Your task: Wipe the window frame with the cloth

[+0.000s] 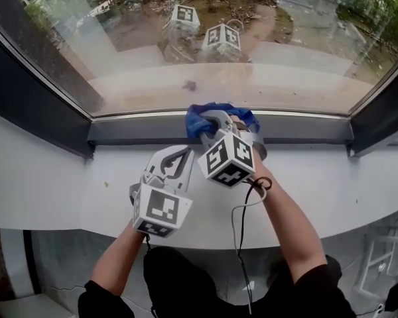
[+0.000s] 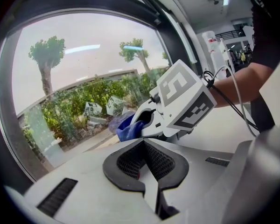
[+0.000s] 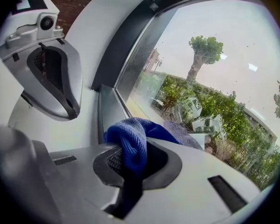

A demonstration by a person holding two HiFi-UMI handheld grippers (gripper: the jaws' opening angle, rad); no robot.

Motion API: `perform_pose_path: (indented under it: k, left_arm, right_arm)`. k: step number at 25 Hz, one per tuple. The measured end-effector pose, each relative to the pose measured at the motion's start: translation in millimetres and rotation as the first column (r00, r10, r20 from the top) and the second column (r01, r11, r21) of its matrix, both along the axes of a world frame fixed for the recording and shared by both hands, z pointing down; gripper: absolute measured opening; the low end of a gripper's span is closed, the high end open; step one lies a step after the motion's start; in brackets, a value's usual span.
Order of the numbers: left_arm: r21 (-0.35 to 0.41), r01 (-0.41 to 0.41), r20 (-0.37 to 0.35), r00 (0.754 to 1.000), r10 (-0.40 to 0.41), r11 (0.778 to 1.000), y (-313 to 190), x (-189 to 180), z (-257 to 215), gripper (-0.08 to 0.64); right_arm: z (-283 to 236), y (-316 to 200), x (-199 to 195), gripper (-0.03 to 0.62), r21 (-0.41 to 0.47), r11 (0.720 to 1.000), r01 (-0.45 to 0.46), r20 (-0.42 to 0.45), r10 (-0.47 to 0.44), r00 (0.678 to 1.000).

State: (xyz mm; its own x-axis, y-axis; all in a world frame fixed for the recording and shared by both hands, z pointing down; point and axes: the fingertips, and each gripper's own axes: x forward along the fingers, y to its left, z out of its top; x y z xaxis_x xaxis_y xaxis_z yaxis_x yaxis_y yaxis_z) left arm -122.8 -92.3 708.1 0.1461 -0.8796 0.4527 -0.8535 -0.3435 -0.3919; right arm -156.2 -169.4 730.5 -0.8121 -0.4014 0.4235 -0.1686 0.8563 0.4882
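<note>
A blue cloth (image 1: 198, 119) is pressed against the dark grey lower rail of the window frame (image 1: 139, 130), just under the glass. My right gripper (image 1: 215, 120) is shut on the cloth, which bunches out between its jaws (image 3: 133, 143). In the left gripper view the cloth (image 2: 127, 129) pokes out of the right gripper (image 2: 148, 120). My left gripper (image 1: 178, 155) rests lower and to the left, over the white sill (image 1: 60, 184), with its jaws closed on nothing (image 2: 147, 167). It also shows at the upper left of the right gripper view (image 3: 73, 110).
Dark frame uprights rise at the left (image 1: 33, 61) and the right (image 1: 385, 108). A black cable (image 1: 239, 214) hangs from the right gripper across the sill's front edge. A white rack (image 1: 381, 270) stands on the floor at lower right.
</note>
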Motion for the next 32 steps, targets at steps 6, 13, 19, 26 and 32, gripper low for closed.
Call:
perform_pose_path:
  k: [6, 13, 19, 26, 32]
  left_arm:
    - [0.004, -0.005, -0.01, 1.0, 0.005, 1.0, 0, 0, 2, 0.005]
    - [0.001, -0.025, 0.012, 1.0, 0.025, 1.0, -11, 31, 4, 0.005]
    - [0.012, -0.036, 0.026, 0.999, 0.036, 0.999, -19, 58, 6, 0.005]
    - [0.057, -0.064, 0.025, 0.998, 0.063, 0.996, -29, 83, 8, 0.005]
    - [0.051, -0.092, 0.038, 0.995, 0.09, 0.994, -33, 104, 10, 0.005]
  right_arm:
    - [1, -6, 16, 0.023, 0.007, 0.999, -0.045, -0.005, 0.045, 0.999]
    - [2, -22, 53, 0.023, -0.013, 0.996, -0.084, -0.004, 0.084, 0.996]
    - [1, -32, 79, 0.023, 0.002, 0.995, -0.096, -0.002, 0.096, 0.995]
    - [0, -43, 102, 0.023, 0.028, 0.994, -0.102, -0.002, 0.102, 0.995]
    - [4, -52, 130, 0.023, 0.016, 0.991, -0.135, -0.002, 0.135, 0.991]
